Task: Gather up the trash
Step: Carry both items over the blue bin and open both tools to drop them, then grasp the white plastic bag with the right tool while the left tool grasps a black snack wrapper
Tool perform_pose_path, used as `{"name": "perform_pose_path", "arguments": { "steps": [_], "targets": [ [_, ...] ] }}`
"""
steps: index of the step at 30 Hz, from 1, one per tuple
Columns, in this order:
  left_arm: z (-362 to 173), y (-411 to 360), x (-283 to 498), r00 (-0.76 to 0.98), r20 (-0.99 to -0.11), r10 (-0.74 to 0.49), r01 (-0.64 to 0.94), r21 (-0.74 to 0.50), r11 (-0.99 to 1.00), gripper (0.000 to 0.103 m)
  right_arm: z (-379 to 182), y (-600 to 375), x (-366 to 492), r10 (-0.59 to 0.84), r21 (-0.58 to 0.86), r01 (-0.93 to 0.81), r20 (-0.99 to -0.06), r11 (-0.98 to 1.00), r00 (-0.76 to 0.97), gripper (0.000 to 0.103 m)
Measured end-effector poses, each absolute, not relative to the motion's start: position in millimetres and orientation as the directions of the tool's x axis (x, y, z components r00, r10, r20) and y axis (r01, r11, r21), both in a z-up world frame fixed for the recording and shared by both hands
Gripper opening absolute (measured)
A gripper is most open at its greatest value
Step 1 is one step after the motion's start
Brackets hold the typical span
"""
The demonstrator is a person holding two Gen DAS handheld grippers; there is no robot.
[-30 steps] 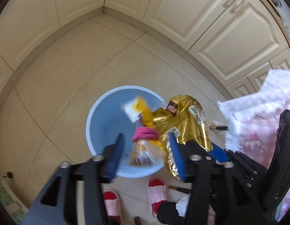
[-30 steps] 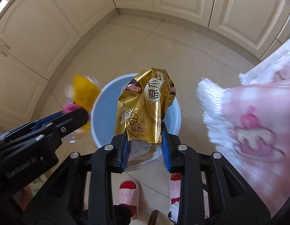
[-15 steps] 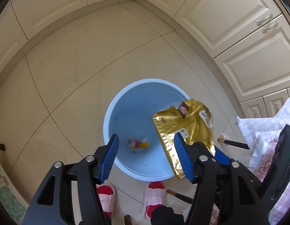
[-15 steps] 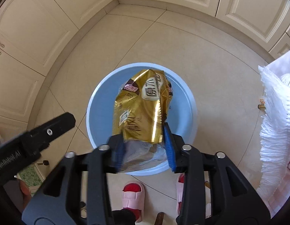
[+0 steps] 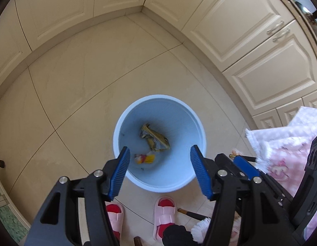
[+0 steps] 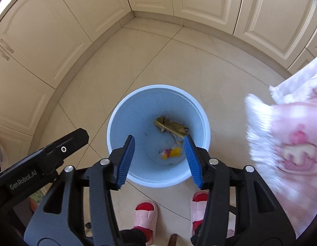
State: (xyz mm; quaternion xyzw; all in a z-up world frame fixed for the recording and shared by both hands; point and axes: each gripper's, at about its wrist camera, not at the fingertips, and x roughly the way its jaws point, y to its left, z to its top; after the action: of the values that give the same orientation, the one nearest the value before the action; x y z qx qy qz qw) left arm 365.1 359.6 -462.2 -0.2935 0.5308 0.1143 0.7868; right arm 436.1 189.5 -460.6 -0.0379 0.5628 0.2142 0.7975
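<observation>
While your right tongs (image 6: 159, 161) are opening with nothing between the blue pads, and your left tongs (image 5: 160, 170) hang spread and empty too, both pieces of trash lie at the bottom of the blue bin (image 6: 138, 110): the gold wrapper (image 6: 170, 128) and, just beside it, the yellow and pink packet (image 6: 170, 152). Your risk now is the bin itself. Your slippers (image 6: 145, 215) stand just beside its rim, so a careless step could tip it. The pink fringed cloth (image 6: 285, 143) hangs near your right tongs and could snag them.
</observation>
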Motion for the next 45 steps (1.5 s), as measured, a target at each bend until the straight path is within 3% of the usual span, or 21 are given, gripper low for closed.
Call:
{"name": "perform_pose_path", "arguments": {
  "steps": [8, 17, 23, 27, 29, 33, 35, 41, 43, 45],
  "targets": [
    [-374, 328, 318, 0.507, -0.853, -0.125, -0.392, -0.357, 0.848, 0.06, -350, 153, 392, 0.313, 0.121, -0.407, -0.837, 0.905, 0.449, 0.05],
    [-218, 250, 258, 0.714, -0.688, -0.134, -0.158, -0.345, 0.925, 0.065, -182, 58, 293, 0.292, -0.008, -0.362, -0.574, 0.932, 0.765, 0.056],
    [-153, 159, 234, 0.758, -0.607, -0.24, 0.058, -0.304, 0.951, 0.066, -121, -24, 234, 0.229, -0.02, -0.264, -0.435, 0.964, 0.871, 0.061],
    [-138, 87, 233, 0.73, -0.605, -0.318, 0.195, -0.262, 0.945, 0.067, -104, -94, 204, 0.12, -0.013, -0.135, -0.373, 0.991, 0.92, 0.066],
    [-134, 56, 230, 0.718, -0.616, -0.324, 0.243, -0.215, 0.946, 0.067, -108, -128, 203, 0.037, -0.002, -0.04, -0.376, 0.999, 0.926, 0.07],
    [-133, 19, 231, 0.696, -0.638, -0.329, 0.287, -0.173, 0.942, 0.067, -131, -183, 219, -0.057, 0.067, 0.101, -0.473, 0.993, 0.879, 0.072],
    [-133, 7, 231, 0.685, -0.654, -0.322, 0.29, -0.161, 0.943, 0.067, -144, -204, 235, -0.035, 0.128, 0.121, -0.531, 0.984, 0.847, 0.073],
    [-143, -11, 246, 0.647, -0.694, -0.316, 0.3, -0.149, 0.942, 0.067, -154, -224, 253, 0.147, 0.282, 0.015, -0.543, 0.959, 0.827, 0.072],
    [-145, -21, 250, 0.636, -0.7, -0.325, 0.311, -0.153, 0.938, 0.067, -164, -235, 264, 0.254, 0.369, -0.036, -0.56, 0.929, 0.788, 0.038],
    [-147, -30, 254, 0.623, -0.707, -0.336, 0.328, -0.154, 0.932, 0.067, -167, -243, 258, 0.252, 0.374, -0.036, -0.547, 0.927, 0.798, 0.03]
  ]
}}
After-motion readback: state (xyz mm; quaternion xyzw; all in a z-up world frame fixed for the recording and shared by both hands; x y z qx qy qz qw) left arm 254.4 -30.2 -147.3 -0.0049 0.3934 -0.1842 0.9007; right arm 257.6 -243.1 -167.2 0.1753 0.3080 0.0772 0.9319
